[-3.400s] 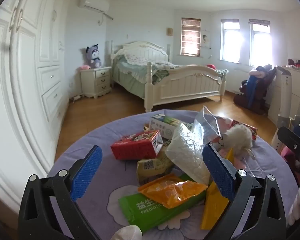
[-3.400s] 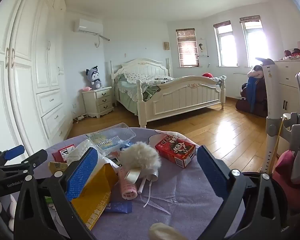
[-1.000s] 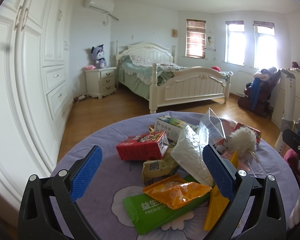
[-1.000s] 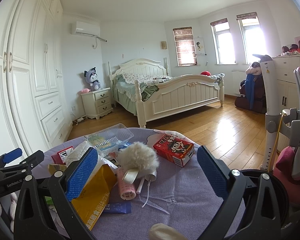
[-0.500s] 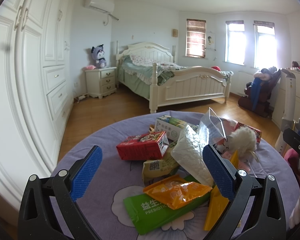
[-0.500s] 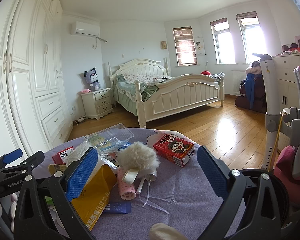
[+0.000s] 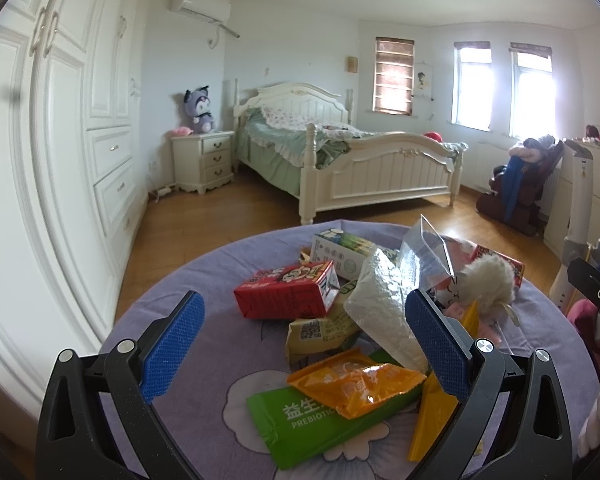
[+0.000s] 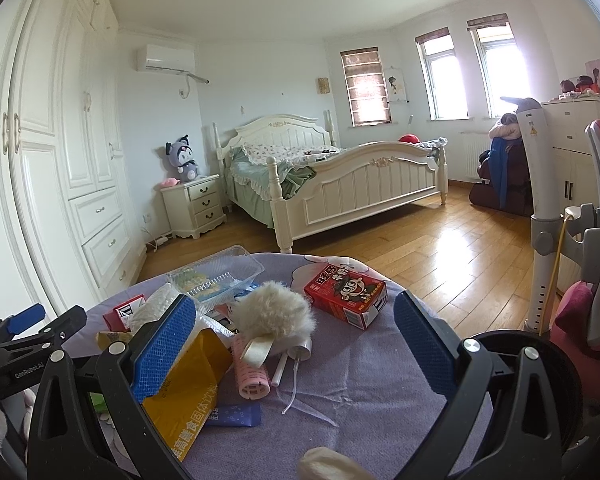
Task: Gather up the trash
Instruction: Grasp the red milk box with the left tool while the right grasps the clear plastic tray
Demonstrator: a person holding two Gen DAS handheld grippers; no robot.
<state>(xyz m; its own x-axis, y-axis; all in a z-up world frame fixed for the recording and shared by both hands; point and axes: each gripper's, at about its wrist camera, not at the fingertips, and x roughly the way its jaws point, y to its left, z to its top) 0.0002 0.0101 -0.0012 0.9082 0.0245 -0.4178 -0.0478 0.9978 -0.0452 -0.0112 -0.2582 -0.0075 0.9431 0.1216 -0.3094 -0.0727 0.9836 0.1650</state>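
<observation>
Both grippers are spread wide and hold nothing. One is the left gripper [image 7: 304, 344], which hangs over the near side of the round table [image 7: 188, 312] with the purple cloth, and the other is the right gripper [image 8: 296, 344], which hangs over the other side. All the trash sits in a messy pile on the table. Near the left gripper lie a green packet [image 7: 320, 416] with an orange wrapper [image 7: 354, 380] on top of it, a red carton [image 7: 286, 290], a white crinkly bag [image 7: 388, 308] and a green and white milk box [image 7: 340, 250]. Near the right gripper lie a yellow bag [image 8: 190, 392], a pink hair roller [image 8: 252, 374], a fluffy white ball [image 8: 274, 314], a small red box [image 8: 346, 294], a clear plastic tray [image 8: 216, 274] and a little blue tube [image 8: 234, 416]. A dark round rim at the lower right of the right view may be a bin, but I cannot tell. It looks like the job is only at the start. Nothing seems picked up yet, so almost all of the pile is left to collect.
</observation>
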